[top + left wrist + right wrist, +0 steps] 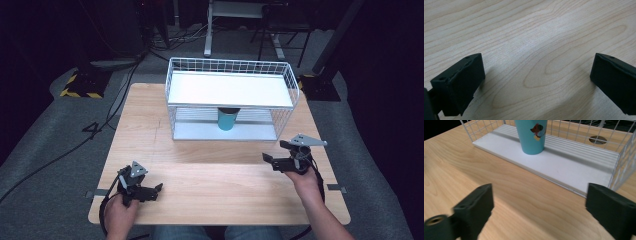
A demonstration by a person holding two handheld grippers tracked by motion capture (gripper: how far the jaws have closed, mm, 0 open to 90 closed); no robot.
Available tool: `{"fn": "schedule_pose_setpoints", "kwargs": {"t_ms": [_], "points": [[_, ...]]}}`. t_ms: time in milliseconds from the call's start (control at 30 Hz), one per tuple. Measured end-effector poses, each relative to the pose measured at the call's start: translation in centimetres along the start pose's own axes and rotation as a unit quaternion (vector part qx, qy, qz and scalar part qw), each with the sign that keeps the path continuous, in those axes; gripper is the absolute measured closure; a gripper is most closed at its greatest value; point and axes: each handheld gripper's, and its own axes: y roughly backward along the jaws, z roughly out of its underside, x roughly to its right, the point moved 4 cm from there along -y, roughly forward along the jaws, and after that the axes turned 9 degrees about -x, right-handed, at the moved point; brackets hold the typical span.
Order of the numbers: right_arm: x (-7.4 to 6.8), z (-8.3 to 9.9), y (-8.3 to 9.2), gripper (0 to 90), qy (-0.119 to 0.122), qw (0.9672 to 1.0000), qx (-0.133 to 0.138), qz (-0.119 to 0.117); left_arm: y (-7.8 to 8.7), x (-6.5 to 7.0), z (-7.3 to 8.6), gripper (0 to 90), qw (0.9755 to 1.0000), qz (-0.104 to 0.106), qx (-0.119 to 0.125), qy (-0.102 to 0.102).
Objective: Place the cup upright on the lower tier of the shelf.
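A teal cup (226, 120) with a small cartoon print stands upright on the lower white shelf of a white wire rack (295, 85) at the back of the wooden table (200, 190). My left gripper (159, 189) rests low at the front left, and in the left gripper view it (537, 62) is open over bare wood. My right gripper (274, 151) hovers at the right, in front of the rack's right end. In the right gripper view it (539, 192) is open and holds nothing. Beyond it are the cup (531, 135) and the lower shelf (574, 170).
The rack's upper white shelf (230, 90) is bare and roofs over the cup. A round hole (597, 139) shows in the tabletop behind the rack. Cables and a stand base with yellow-black tape (80, 85) lie on the dark floor at the left.
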Motion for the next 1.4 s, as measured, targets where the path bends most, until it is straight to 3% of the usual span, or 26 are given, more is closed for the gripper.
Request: {"fn": "schedule_pose_setpoints", "kwargs": {"t_ms": [267,300,667,867,967,1167,1400], "points": [[0.9,2.2,2.2,15.5,0.010,0.9998,-0.009,0.011,-0.1,0.0,-0.1,0.1,1.0000,-0.005,0.000,0.003],[1.0,2.7,2.7,15.5,0.021,0.9995,-0.013,0.019,-0.1,0.0,-0.1,0.1,1.0000,-0.003,0.001,0.004],[0.8,5.5,4.2,15.4,0.039,0.9981,-0.039,0.028,-0.2,0.0,-0.2,0.1,1.0000,-0.005,0.003,0.006],[0.9,7.5,3.9,15.5,0.018,0.9994,-0.019,0.022,-0.2,0.0,-0.2,0.1,1.0000,-0.005,0.003,0.006],[1.1,8.6,3.4,15.5,0.018,0.9985,-0.046,0.024,-0.2,0.0,-0.2,0.1,1.0000,-0.005,0.003,0.006],[1.4,9.8,2.8,15.5,0.015,0.9977,-0.060,0.028,-0.2,0.0,-0.2,0.1,1.0000,-0.005,0.003,0.006],[1.3,11.4,1.0,15.2,0.027,0.9938,-0.102,0.035,-0.2,0.0,-0.2,0.1,1.0000,-0.005,0.003,0.007]]}}
